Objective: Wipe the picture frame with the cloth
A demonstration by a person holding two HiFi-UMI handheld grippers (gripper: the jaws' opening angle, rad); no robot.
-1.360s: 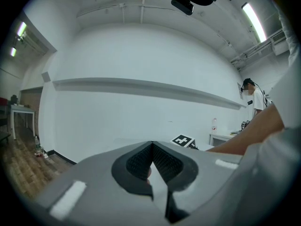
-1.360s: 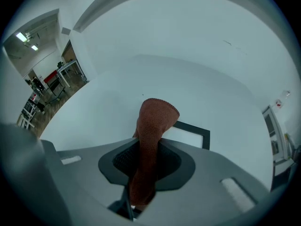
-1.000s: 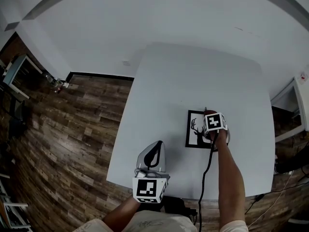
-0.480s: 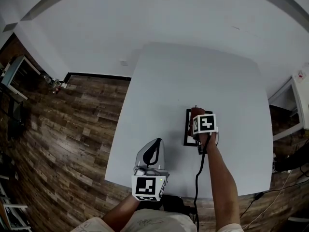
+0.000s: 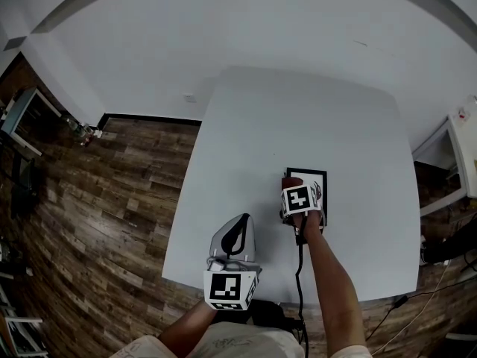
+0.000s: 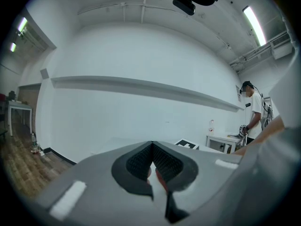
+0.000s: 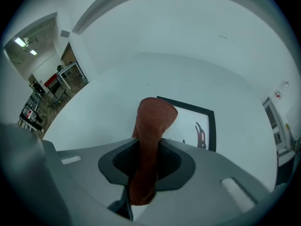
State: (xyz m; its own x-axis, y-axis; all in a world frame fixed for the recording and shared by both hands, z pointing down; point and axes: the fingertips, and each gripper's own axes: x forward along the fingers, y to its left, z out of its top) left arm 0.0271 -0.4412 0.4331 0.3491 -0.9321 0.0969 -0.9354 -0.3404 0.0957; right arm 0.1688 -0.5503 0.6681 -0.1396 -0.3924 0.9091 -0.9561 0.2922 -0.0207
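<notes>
A black-edged picture frame [image 5: 317, 191] with a dark deer print lies flat on the white table [image 5: 298, 118]. My right gripper [image 5: 294, 191] is over the frame's left edge, shut on a rust-red cloth [image 5: 290, 180]. In the right gripper view the cloth [image 7: 151, 126] sticks out past the jaws and hangs over the frame's near left corner, with the frame [image 7: 200, 121] showing to the right of it. My left gripper [image 5: 238, 228] hovers by the table's front edge, jaws shut with nothing between them, well left of the frame.
Wooden floor [image 5: 97, 200] lies to the left of the table. A white side table [image 5: 456, 162] stands at the right. In the left gripper view a person [image 6: 256, 114] stands far off at the right by a small table.
My right gripper has carried the cloth leftward across the frame, from its right side to its left edge. The left gripper has stayed in place.
</notes>
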